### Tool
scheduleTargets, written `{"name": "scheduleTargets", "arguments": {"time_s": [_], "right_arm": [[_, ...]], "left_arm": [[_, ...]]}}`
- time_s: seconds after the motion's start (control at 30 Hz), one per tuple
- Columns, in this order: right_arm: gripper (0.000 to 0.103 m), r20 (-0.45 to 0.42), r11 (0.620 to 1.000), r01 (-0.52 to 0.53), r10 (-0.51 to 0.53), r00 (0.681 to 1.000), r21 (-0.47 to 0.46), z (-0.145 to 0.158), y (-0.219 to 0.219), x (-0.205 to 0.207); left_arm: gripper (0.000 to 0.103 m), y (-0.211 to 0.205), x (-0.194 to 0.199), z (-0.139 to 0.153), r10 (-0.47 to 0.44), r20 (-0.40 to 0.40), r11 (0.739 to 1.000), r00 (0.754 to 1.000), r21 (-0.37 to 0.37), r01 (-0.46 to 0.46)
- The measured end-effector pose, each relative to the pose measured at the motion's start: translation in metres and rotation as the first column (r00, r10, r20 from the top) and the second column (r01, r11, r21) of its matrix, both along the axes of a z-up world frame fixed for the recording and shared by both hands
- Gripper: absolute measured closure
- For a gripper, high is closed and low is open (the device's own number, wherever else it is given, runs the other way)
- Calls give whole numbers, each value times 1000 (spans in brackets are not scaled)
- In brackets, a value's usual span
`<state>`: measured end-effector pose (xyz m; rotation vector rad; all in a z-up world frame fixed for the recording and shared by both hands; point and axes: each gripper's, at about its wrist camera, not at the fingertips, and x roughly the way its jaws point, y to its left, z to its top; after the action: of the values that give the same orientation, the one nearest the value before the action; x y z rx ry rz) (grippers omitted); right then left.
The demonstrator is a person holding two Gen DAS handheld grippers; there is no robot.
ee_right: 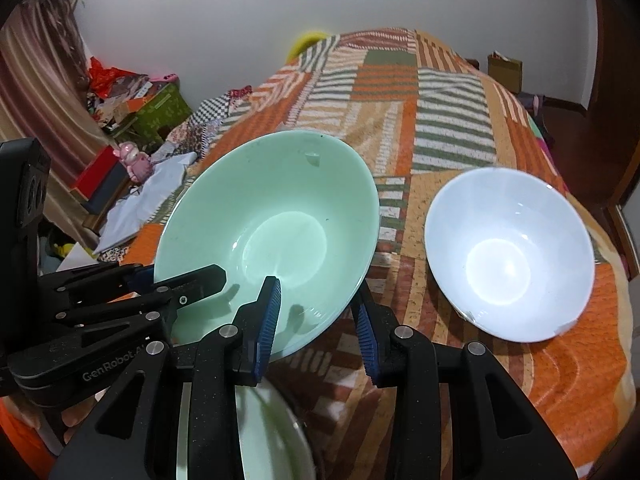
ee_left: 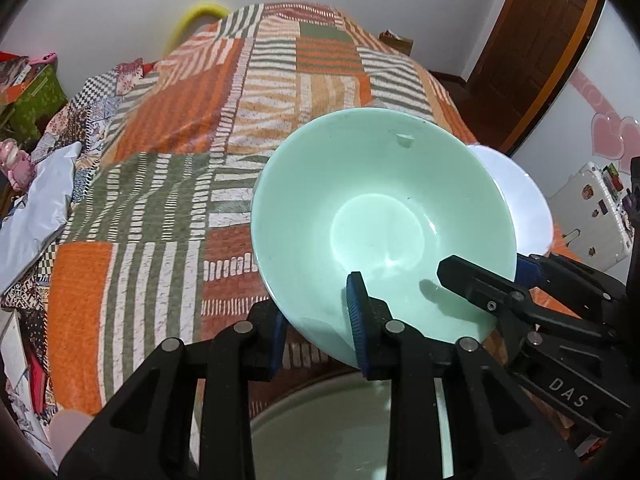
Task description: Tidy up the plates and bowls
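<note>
Both tongs (ee_left: 320, 336) (ee_right: 320, 320) clamp the green bowl's (ee_right: 280, 208) rim — white bowl (ee_right: 508, 252) beside, plate (ee_left: 340, 432) beneath.

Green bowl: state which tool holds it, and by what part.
Both tools grip the green bowl by its near rim: left tool, right tool, one finger inside, one outside.

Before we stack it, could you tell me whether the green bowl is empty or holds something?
Empty: the green bowl shows a bare, glossy inside down to its base in both views, with only gripper shadows in it.
</note>
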<state>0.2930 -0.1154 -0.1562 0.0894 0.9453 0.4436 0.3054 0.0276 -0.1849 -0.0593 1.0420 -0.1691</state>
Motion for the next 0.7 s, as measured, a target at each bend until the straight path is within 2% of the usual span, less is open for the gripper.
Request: {"name": "scheduleTargets", "arguments": {"time_s": [0.33, 0.7], "right_arm": [[70, 57, 999, -33, 32, 998, 9, 27, 11, -28], [70, 94, 996, -83, 81, 992, 18, 42, 30, -56]], "left_arm": [[75, 11, -42, 37, 30, 58, 1000, 998, -9, -29], [75, 30, -89, 61, 83, 96, 996, 992, -20, -81]]}}
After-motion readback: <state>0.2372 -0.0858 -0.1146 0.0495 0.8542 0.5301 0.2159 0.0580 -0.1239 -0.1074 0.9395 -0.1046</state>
